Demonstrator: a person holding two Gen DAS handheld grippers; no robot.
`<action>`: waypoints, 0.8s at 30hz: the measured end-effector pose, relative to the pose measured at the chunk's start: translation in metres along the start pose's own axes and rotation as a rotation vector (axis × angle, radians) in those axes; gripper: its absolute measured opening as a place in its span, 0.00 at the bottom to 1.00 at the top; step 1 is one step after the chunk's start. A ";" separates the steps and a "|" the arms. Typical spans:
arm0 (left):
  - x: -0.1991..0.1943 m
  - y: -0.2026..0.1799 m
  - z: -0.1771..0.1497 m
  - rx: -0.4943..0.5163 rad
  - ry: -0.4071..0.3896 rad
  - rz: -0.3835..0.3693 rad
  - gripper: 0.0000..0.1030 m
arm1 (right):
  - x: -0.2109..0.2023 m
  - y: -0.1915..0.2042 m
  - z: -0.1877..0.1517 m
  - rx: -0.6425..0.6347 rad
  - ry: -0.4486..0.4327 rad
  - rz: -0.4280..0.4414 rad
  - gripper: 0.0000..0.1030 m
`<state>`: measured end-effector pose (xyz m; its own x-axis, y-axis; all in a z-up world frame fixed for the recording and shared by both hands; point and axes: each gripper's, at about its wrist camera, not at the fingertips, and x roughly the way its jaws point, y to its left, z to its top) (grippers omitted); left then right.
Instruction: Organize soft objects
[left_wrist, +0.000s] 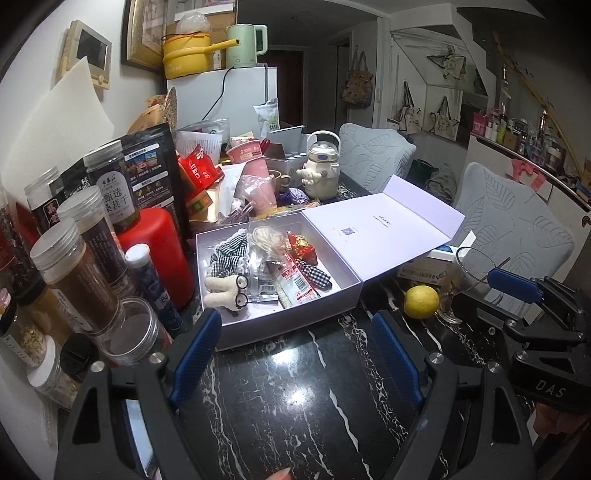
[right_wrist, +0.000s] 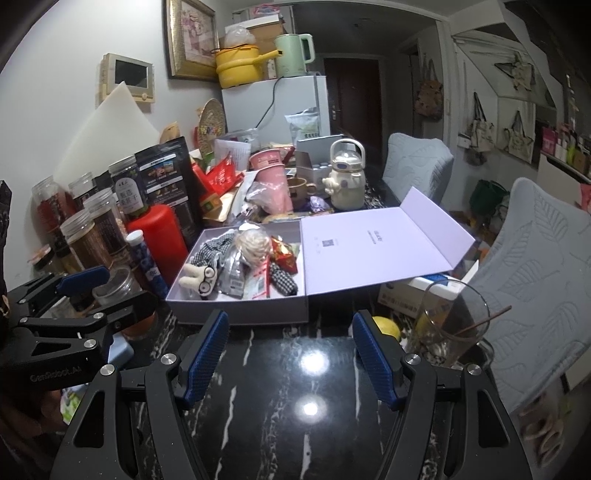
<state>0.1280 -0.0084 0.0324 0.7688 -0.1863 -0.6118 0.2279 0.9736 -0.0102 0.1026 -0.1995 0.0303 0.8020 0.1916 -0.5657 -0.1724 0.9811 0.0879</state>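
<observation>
An open lavender box (left_wrist: 295, 317) (right_wrist: 236, 310) sits on the black marble table, its lid (left_wrist: 376, 229) (right_wrist: 373, 243) folded back to the right. Inside lie a cream plush with glasses (left_wrist: 225, 291) (right_wrist: 197, 278), a checked cloth (left_wrist: 227, 247) (right_wrist: 214, 245), a checked bow (left_wrist: 316, 275) (right_wrist: 282, 282), a pale fluffy doll (left_wrist: 267, 236) (right_wrist: 253, 242) and snack packets (left_wrist: 291, 284). My left gripper (left_wrist: 295, 350) is open and empty, just in front of the box. My right gripper (right_wrist: 290, 350) is open and empty, also in front of the box. Each gripper shows in the other's view, the right one (left_wrist: 517, 288) and the left one (right_wrist: 83, 280).
Jars (left_wrist: 81, 266) and a red bottle (left_wrist: 155, 251) crowd the left. A lemon (left_wrist: 421, 301) and a glass with a stick (right_wrist: 450, 325) stand to the right. A cream kettle (left_wrist: 323, 166), pink cup (left_wrist: 255, 170) and packets pile up behind the box. Grey chairs (left_wrist: 517, 229) stand on the right.
</observation>
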 end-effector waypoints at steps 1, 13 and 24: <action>0.000 0.000 0.000 0.001 0.001 -0.002 0.81 | 0.000 0.000 0.000 0.000 0.000 0.001 0.68; -0.004 -0.006 0.002 0.021 -0.002 -0.008 0.81 | -0.002 -0.001 0.000 0.004 0.001 -0.004 0.68; -0.007 -0.008 0.001 0.022 -0.001 -0.005 0.81 | -0.005 -0.002 0.001 0.004 -0.006 -0.010 0.68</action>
<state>0.1214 -0.0145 0.0379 0.7684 -0.1910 -0.6108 0.2444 0.9697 0.0042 0.0990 -0.2023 0.0336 0.8072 0.1819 -0.5615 -0.1620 0.9831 0.0856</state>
